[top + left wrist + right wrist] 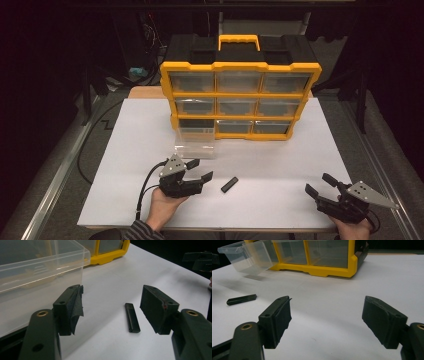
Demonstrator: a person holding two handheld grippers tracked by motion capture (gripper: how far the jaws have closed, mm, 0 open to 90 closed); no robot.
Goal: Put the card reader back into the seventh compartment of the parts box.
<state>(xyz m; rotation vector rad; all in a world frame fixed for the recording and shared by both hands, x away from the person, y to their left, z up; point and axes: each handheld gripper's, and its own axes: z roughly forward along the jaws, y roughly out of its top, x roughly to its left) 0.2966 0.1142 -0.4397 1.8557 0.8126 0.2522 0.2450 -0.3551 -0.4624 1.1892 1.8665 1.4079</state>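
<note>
A small black stick-shaped object (229, 184) lies flat on the white table top; it also lies ahead of the jaws in the left gripper view (132, 317) and far left in the right gripper view (241, 299). My left gripper (200, 170) is open just left of it, nothing between its jaws (112, 308). My right gripper (320, 185) stands open near the front right corner, empty (327, 320). A clear plastic drawer (195, 141) is pulled out of the yellow and black organizer (240, 95) and rests on the table in front of it.
The organizer holds several clear drawers and has a yellow handle (239, 41) on top. The white table top (280, 165) has bare room between the two grippers. Metal rails (55, 175) run along both sides of the table.
</note>
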